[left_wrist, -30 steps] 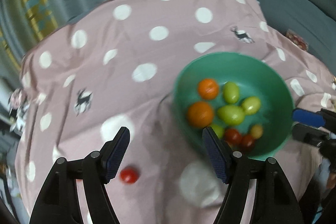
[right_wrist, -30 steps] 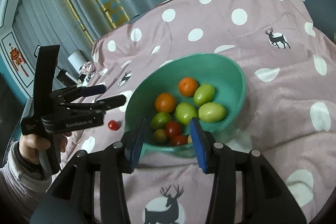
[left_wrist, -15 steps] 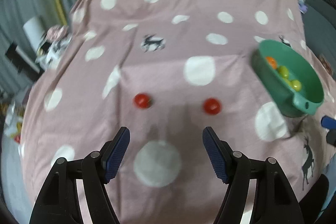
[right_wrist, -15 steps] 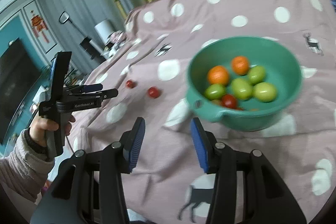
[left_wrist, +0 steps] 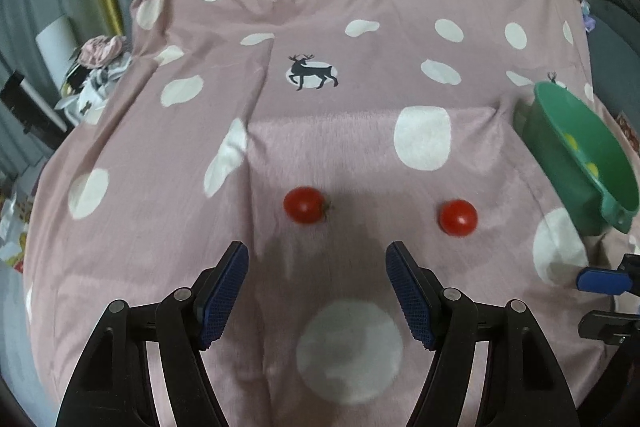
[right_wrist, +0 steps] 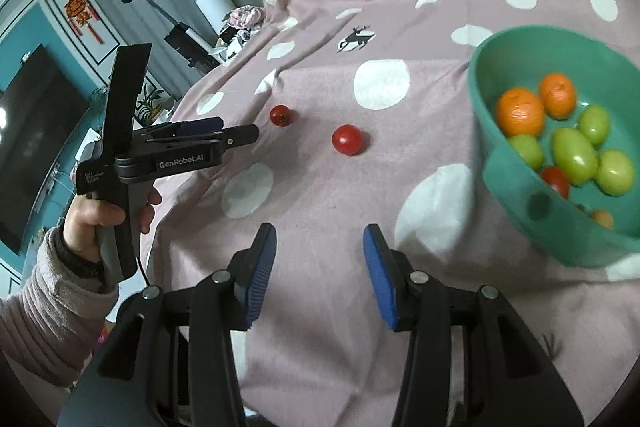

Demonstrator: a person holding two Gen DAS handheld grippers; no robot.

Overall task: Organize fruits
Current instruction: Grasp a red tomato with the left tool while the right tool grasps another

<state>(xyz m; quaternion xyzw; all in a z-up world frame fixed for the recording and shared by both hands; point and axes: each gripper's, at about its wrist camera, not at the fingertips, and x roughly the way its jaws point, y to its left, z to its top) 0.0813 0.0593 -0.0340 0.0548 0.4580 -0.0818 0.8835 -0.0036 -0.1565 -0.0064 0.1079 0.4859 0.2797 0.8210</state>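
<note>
Two small round red cherry tomatoes lying loose on the pink polka-dot cloth with deer prints (left_wrist: 280,131), one to the left (left_wrist: 304,205) and one to the right (left_wrist: 458,217), well apart from each other. Beside them, off to the right, a teal round plastic bowl (right_wrist: 516,183) holding two oranges, several green oval fruits and at least one more red tomato.

Left gripper (left_wrist: 318,287) poised short of the left tomato, jaws standing wide with nothing between them. Right gripper (right_wrist: 318,273) hanging back over bare cloth, jaws narrower but also holding nothing, closer to the right tomato (right_wrist: 348,139) than to the far one (right_wrist: 280,115).

Likely trouble from here:

- Rolling. Round, smooth fruit on soft, creased fabric; a nudge from one pad before the other closes could send a tomato off toward the cloth's edge (the left one sits nearest a fold).
- Crushing. Thin skin, soft flesh; too hard a squeeze probably splits it.
- Snagging. Pads coming in too low could pinch the cloth along with the fruit and drag the bowl's footing.
- Collision. Both grippers working the same small patch, so crossing paths looks possible.
</note>
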